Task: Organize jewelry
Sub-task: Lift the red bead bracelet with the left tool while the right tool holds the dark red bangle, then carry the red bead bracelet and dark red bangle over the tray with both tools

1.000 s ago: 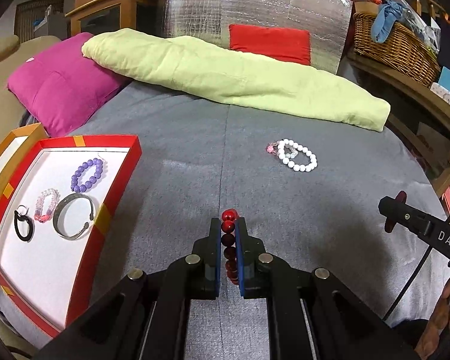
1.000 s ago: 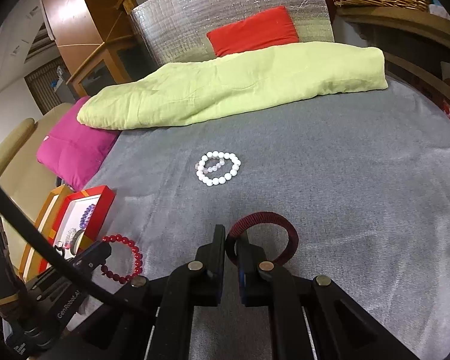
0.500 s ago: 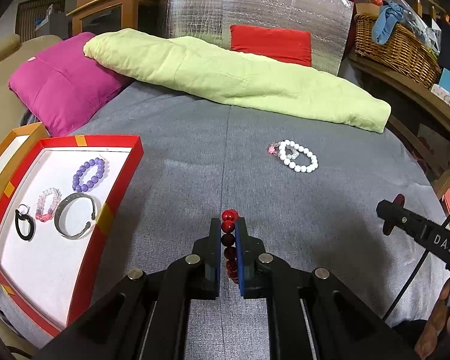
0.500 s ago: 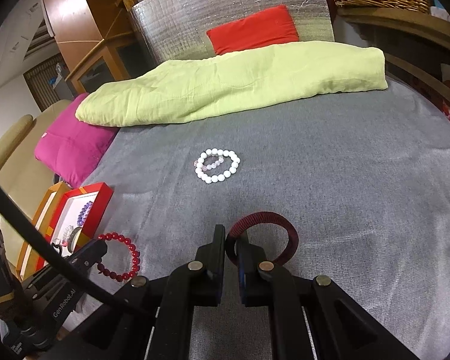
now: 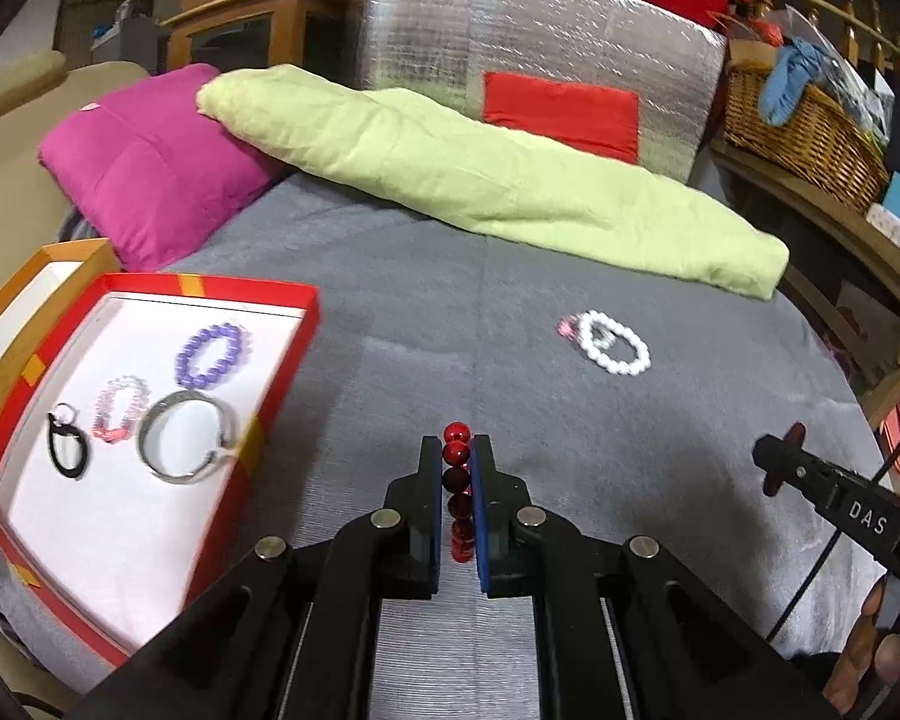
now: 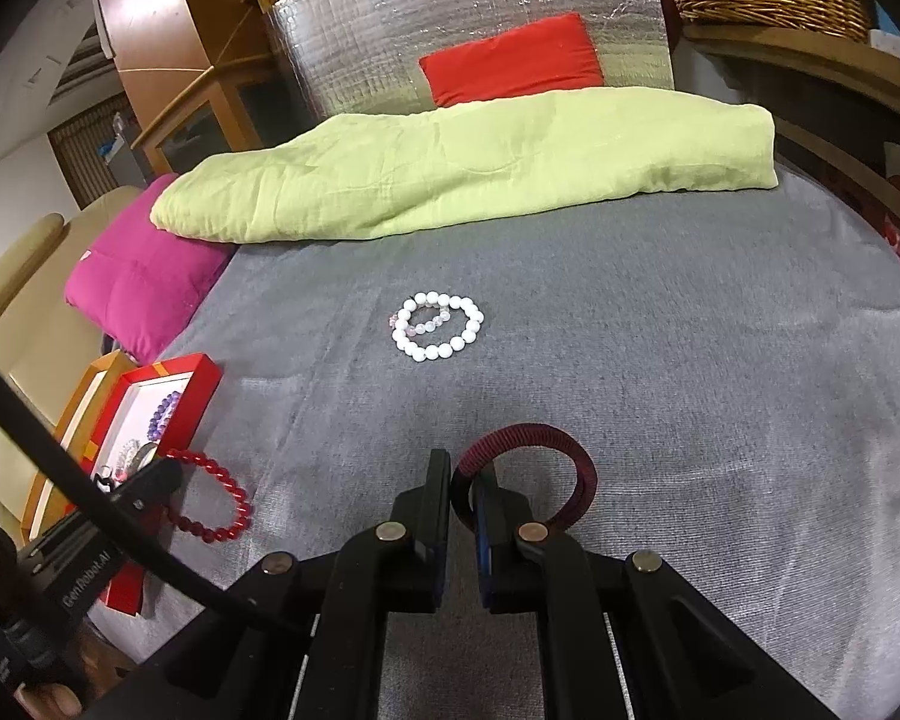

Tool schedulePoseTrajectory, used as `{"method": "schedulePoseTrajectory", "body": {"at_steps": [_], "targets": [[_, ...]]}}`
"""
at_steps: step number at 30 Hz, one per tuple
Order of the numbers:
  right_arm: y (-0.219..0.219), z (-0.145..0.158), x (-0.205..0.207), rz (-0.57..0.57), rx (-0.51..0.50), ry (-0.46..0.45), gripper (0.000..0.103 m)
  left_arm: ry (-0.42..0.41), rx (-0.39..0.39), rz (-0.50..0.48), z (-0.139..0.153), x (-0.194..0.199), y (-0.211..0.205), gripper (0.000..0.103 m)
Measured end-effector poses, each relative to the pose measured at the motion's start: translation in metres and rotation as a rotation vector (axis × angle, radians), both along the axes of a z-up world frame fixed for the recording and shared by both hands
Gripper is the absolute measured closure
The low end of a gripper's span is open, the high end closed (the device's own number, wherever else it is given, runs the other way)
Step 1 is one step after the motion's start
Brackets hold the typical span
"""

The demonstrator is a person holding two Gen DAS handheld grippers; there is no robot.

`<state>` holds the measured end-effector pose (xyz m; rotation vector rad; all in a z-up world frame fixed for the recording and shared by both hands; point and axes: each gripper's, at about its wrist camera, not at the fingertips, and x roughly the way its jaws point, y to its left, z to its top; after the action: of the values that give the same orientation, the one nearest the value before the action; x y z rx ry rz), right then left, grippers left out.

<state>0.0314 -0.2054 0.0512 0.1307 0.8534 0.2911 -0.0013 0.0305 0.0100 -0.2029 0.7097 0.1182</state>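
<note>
My left gripper [image 5: 456, 450] is shut on a red bead bracelet [image 5: 457, 489], seen edge-on between the pads; in the right wrist view the same red bead bracelet [image 6: 213, 501] hangs as a loop from the left gripper [image 6: 165, 471]. My right gripper [image 6: 462, 474] is shut on a dark red wrapped bangle [image 6: 528, 474]; its tip shows as the right gripper [image 5: 780, 465] in the left wrist view. A red-rimmed box [image 5: 270, 396] at the left holds a purple bead bracelet [image 5: 210, 354], a pink one [image 5: 119, 408], a silver bangle [image 5: 183, 444] and a black ring [image 5: 66, 450]. A white bead bracelet [image 5: 615, 342] lies on the grey cover.
A folded green blanket [image 5: 480, 174] lies across the back of the grey bed cover [image 5: 390, 312], a magenta cushion [image 5: 150, 162] at back left. A silver padded panel [image 5: 510, 42] stands behind. A wicker basket [image 5: 810, 126] sits on a shelf at right.
The left wrist view has shifted slightly, so the red box sits a little closer to the gripper. Both grippers keep their bracelets; the right one has not moved.
</note>
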Motion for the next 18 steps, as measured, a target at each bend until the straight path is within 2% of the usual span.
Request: {"method": "schedulePoseTrajectory", "body": {"at_steps": [6, 18], "targets": [[0.002, 0.001, -0.002, 0.003, -0.007, -0.007, 0.095, -0.016, -0.015, 0.064, 0.002, -0.012, 0.032, 0.094], [0.012, 0.003, -0.007, 0.038, -0.036, -0.015, 0.095, -0.044, -0.03, 0.118, 0.009, -0.027, 0.055, 0.094]]}}
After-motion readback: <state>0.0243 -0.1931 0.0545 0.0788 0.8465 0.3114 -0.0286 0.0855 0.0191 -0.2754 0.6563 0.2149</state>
